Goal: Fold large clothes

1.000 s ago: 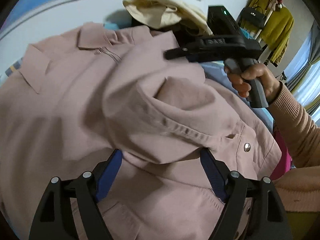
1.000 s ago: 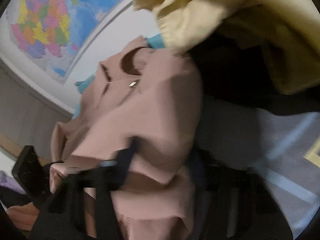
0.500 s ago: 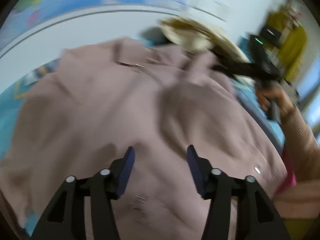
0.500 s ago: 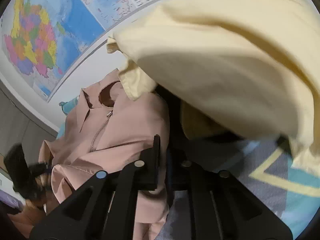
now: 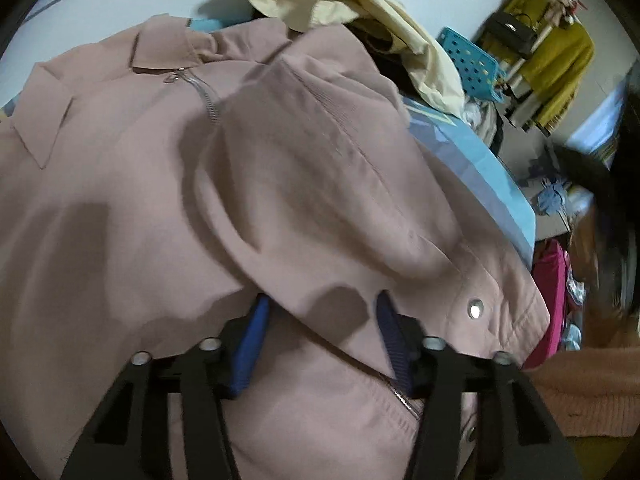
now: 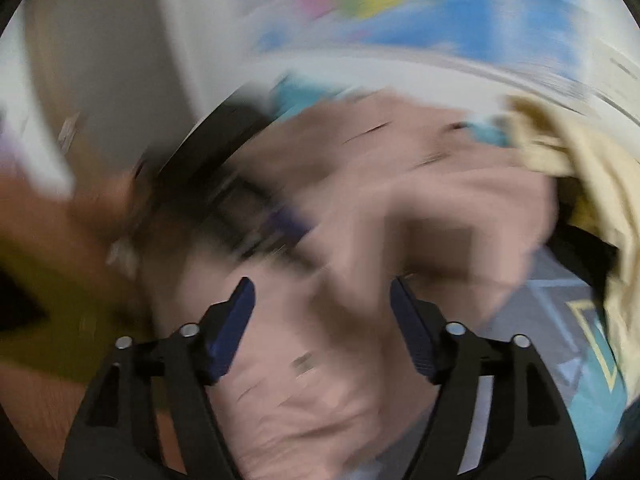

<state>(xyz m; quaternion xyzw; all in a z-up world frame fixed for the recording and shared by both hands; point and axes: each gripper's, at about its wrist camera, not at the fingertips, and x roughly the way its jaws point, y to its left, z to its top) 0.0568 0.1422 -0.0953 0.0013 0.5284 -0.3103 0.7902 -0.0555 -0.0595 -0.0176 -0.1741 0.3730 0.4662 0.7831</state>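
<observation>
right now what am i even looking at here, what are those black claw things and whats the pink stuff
There is no robot here. A person holds a hand tool in each hand, and each tool has two jaws with blue pads and a wide-angle camera looking out along them.

The sharp picture is from the left gripper. Below it a pink jacket lies spread out, zipper and collar at the top, with a sleeve folded across its front. The sleeve's edge sits between the jaws, which have just been closing; whether the pads press it yet cannot be told.

The blurred picture is from the right gripper. Its jaws have just opened and hold nothing; the jacket shows beyond them.

Behind the jacket lies a cream garment, with a blue mat underneath.
</observation>
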